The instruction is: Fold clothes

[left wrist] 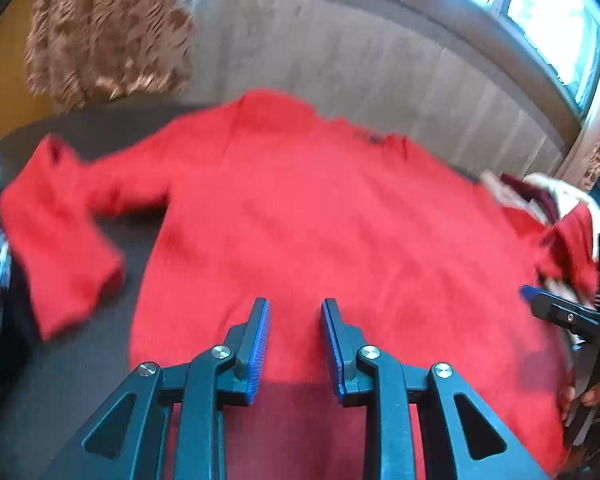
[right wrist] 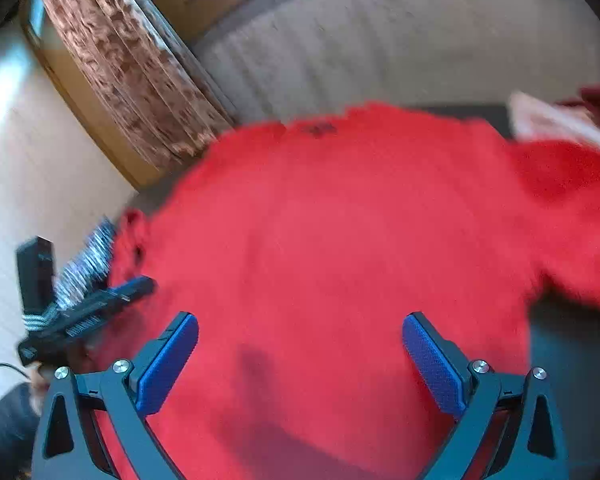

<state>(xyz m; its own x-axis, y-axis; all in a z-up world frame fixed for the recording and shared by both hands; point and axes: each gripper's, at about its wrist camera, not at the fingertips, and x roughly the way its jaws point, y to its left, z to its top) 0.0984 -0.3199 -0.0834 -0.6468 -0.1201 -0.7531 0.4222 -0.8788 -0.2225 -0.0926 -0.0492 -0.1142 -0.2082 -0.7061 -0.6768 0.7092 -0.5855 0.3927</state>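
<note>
Sweater: a red long-sleeved sweater (left wrist: 300, 216) lies spread flat on a dark grey surface (left wrist: 80, 364), covering most of it.
Long axis: it runs from the hem at the near edge to the collar (left wrist: 272, 104) at the far edge, beside the ribbed beige backrest (left wrist: 372, 64).
Sleeves: one sleeve (left wrist: 56, 232) reaches toward the left edge and bends back toward the near side; the other sleeve (right wrist: 572, 208) goes to the right edge (its cuff is too blurred to read).
Left gripper (left wrist: 295, 312): jaws narrowly apart over the hem, nothing between them; whether the tips touch the cloth, I cannot tell.
Right gripper (right wrist: 300, 328): jaws spread wide over the sweater's body, holding nothing.
Nearby: pale and maroon clothes (left wrist: 540, 192) lie at the far right corner, partly under the sweater.
</note>
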